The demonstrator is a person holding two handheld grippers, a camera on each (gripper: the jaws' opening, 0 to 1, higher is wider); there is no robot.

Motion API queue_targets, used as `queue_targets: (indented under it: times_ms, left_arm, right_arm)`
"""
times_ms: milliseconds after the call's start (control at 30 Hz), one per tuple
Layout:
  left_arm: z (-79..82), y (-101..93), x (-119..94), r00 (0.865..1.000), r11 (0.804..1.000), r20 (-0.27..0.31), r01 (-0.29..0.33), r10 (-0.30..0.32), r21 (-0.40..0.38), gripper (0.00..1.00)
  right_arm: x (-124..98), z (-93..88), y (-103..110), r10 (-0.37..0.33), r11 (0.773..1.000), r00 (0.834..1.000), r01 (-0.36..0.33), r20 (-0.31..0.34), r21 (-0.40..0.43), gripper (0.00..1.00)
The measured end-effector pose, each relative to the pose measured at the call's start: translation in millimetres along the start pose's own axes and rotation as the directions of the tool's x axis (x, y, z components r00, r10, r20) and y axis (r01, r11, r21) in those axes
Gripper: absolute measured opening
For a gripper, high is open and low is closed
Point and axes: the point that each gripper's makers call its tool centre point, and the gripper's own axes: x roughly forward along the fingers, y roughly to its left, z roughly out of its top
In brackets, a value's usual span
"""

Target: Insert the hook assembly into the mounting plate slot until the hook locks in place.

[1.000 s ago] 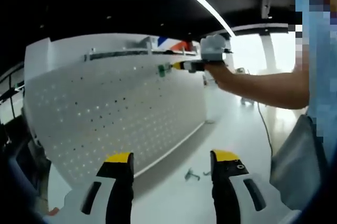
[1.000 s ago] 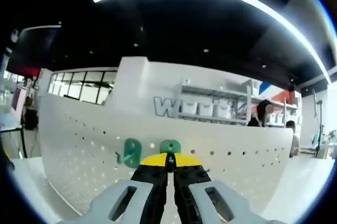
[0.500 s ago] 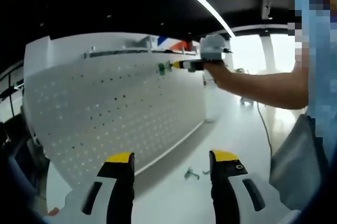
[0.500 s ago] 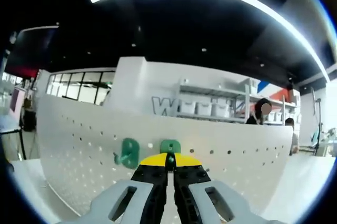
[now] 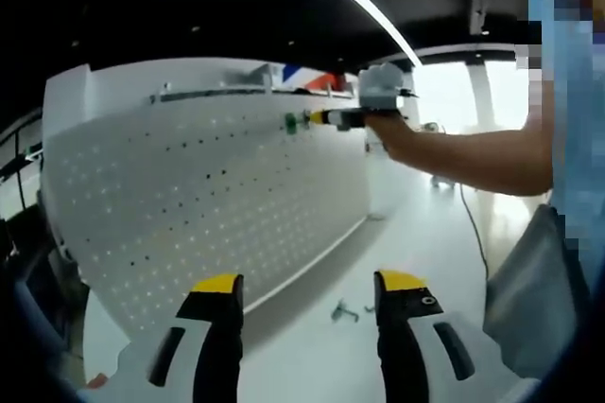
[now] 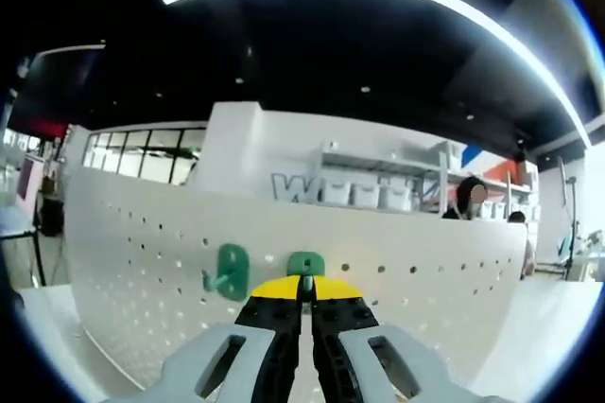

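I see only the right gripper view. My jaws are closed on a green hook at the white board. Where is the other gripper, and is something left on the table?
Observer: The left gripper is held low over the table, jaws open and holding nothing, far from the pegboard top.
Operator: Are there more hooks on the table?
Observer: Yes, small metal hook pieces lie on the table near the foot of the pegboard.
Operator: How does my gripper look from there?
Observer: The right gripper is at the upper edge of the pegboard, its tip at the green hook, with the person's arm stretched out behind it.
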Motion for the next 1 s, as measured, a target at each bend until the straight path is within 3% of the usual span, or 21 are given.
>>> queue_targets:
  times_ms: [400,1000]
  left_arm:
    - [0.5,-1.3,1,1.000,1.000,-0.006,0.008,-0.008,0.007,0.55]
    - [1.3,-1.2,0,1.000,1.000,-0.002,0.012,-0.012,0.003,0.54]
  right_arm:
    - [-9,2.6,5,0.004,0.998,1.000,-0.006,0.029,0.057,0.00]
    - [-7,4.5,6,-0.003,0.999,0.998,0.001,0.064,0.035,0.00]
